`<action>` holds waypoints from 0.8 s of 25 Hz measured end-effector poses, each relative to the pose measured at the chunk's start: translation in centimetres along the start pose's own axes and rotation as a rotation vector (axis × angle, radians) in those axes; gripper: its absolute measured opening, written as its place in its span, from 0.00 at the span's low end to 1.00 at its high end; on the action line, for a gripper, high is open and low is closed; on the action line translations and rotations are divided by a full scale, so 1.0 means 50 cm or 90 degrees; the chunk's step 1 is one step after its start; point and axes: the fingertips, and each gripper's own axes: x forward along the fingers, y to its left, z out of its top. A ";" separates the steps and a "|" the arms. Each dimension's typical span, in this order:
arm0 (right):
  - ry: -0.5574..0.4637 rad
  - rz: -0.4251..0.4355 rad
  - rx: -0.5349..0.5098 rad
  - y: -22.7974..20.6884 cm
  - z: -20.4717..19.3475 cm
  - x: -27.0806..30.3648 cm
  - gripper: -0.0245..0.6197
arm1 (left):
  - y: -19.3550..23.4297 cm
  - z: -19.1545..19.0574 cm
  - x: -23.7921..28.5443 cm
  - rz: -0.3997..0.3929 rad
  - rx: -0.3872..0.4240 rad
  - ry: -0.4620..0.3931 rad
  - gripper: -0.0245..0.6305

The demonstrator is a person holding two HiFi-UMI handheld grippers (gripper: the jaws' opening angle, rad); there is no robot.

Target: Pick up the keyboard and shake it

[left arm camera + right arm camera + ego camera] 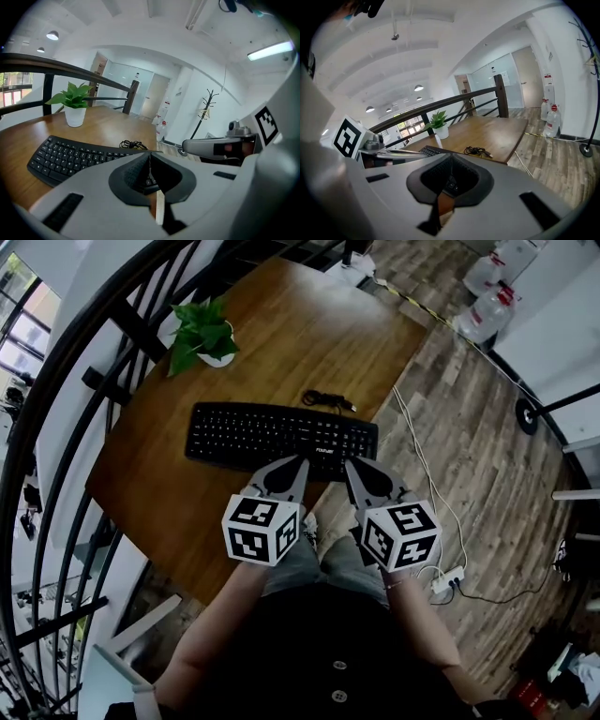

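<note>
Left gripper (pixel 298 465) and right gripper (pixel 351 467) both have their jaws pressed together on nothing, tips side by side at the near edge of the keyboard (pixel 272 435). It lies flat on the wooden table (pixel 309 334) at their 12 o'clock. A coiled cable (pixel 326 399) sits at the keyboard's 1 o'clock, and a potted plant (pixel 202 334) at 11.

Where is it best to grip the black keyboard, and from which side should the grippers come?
Probably its long near edge, left gripper and right gripper spread apart, coming from the person's side. The keyboard lies flat, long and thin, that edge facing both shut jaws, which must open first.
</note>
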 end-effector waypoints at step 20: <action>0.055 0.017 0.051 -0.124 -0.028 0.053 0.08 | 0.035 -0.004 0.068 -0.006 -0.057 0.011 0.07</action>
